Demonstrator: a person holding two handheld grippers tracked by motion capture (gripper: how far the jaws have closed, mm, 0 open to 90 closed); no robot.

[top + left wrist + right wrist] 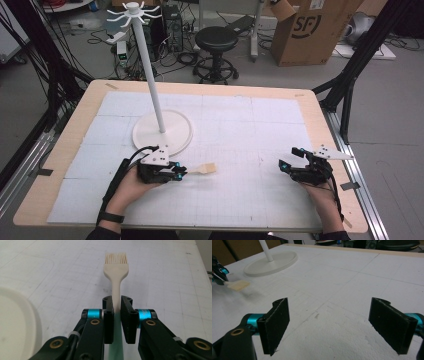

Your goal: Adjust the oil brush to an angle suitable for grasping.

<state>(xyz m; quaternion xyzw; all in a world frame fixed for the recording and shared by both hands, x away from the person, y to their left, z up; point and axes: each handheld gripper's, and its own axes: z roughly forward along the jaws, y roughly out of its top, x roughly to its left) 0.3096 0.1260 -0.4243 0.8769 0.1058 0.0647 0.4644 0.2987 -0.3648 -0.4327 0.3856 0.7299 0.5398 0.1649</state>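
Left gripper (181,171) is clenched on the brush (202,169) handle, bristles pointing straight ahead towards the right gripper (291,159), whose jaws gape empty

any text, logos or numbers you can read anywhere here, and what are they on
"SF": large dark logo, partly ringed by a curved line, on the side of the cardboard box on the floor beyond the table.
A white label at that box's top right edge: too small and blurred to read.
Nothing readable on the pastry brush, the white hook stand or either gripper.
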